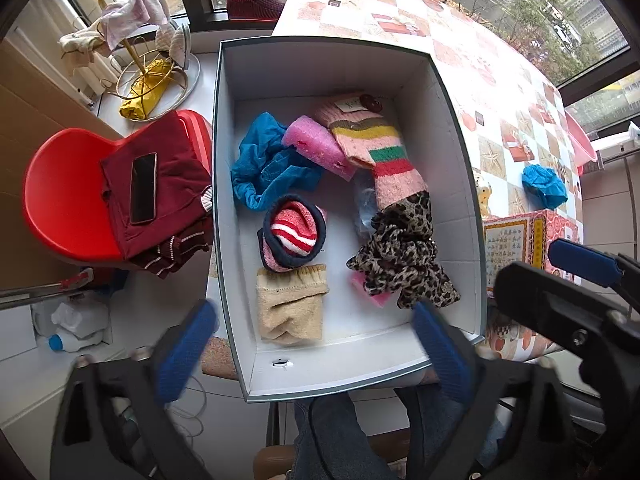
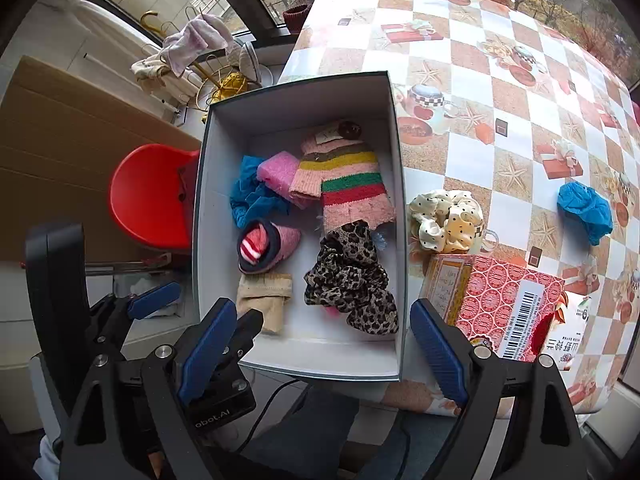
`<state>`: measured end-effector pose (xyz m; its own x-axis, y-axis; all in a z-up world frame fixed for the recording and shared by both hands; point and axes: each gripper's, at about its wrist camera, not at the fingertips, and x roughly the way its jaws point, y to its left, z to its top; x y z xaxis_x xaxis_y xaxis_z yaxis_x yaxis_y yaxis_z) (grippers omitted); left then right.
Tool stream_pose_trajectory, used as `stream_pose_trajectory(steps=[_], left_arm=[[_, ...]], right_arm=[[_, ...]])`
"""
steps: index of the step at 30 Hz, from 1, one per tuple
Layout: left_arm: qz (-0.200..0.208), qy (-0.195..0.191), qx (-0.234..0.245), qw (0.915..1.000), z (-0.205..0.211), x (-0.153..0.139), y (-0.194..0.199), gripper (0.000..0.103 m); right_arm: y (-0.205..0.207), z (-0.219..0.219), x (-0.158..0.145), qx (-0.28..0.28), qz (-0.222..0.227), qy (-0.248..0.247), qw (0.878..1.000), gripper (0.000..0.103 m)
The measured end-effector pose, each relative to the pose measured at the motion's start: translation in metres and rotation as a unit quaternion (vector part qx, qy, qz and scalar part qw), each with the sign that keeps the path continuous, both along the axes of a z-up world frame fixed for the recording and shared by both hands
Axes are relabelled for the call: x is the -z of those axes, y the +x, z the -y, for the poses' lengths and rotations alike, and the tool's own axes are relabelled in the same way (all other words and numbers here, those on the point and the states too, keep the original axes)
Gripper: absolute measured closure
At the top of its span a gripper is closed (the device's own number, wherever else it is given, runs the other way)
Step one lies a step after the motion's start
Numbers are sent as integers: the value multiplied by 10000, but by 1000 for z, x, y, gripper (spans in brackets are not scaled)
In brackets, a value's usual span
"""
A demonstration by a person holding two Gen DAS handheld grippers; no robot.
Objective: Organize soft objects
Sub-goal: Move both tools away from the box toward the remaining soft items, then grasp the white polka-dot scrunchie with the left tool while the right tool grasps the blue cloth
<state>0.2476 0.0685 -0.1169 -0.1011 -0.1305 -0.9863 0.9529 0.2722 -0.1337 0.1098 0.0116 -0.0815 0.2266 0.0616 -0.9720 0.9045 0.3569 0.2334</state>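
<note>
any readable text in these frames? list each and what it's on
"obot.AI": left gripper body, start of the word cut off.
Chinese characters, possibly "山野珍": white packet, upside down, unsure.
Barcode digits: red patterned box, too small.
Box's yellow side panel: blurred.
Striped sock tag: illegible.

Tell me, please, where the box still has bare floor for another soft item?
In the box, bare floor lies along the far wall beyond the striped sock, and along the near wall before the beige sock and leopard scarf. The middle is crowded.
</note>
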Motion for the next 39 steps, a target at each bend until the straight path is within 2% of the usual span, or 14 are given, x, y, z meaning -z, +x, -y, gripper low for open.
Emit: stream_pose_trajectory(steps=[8, 13, 16, 22, 25, 30, 35, 39], left_arm=[[-228, -182, 57, 9996, 15, -21, -4, 0], [-370, -246, 326, 9985, 37, -35, -24, 0], [-342, -240, 594, 9974, 54, -40, -44, 0], [-429, -54, 1178, 9921, 102, -40, -93, 0], [-496, 220, 1442, 9881, 135, -33, -121, 0], [-390, 999, 1735, 9790, 185, 9, -169, 0], [-171, 1848, 1717, 9675, 212, 65, -199, 0], [2, 2300, 1628, 9595, 220, 96, -204, 0]], right_arm=[[-34, 15, -38, 513, 372, -245, 9977, 13], [-85, 34, -58, 1128, 333, -478, 9919, 13], [-124, 44, -52, 1580, 172, -434, 9863, 13], [-201, 50, -21, 2446, 130, 26, 9695, 13], [-228, 51, -8, 2629, 143, 165, 9646, 13], [-265, 62, 14, 2812, 155, 360, 9589, 13], [-294, 86, 35, 2827, 38, 463, 9581, 13], [-312, 113, 58, 2842, -28, 549, 9572, 13]])
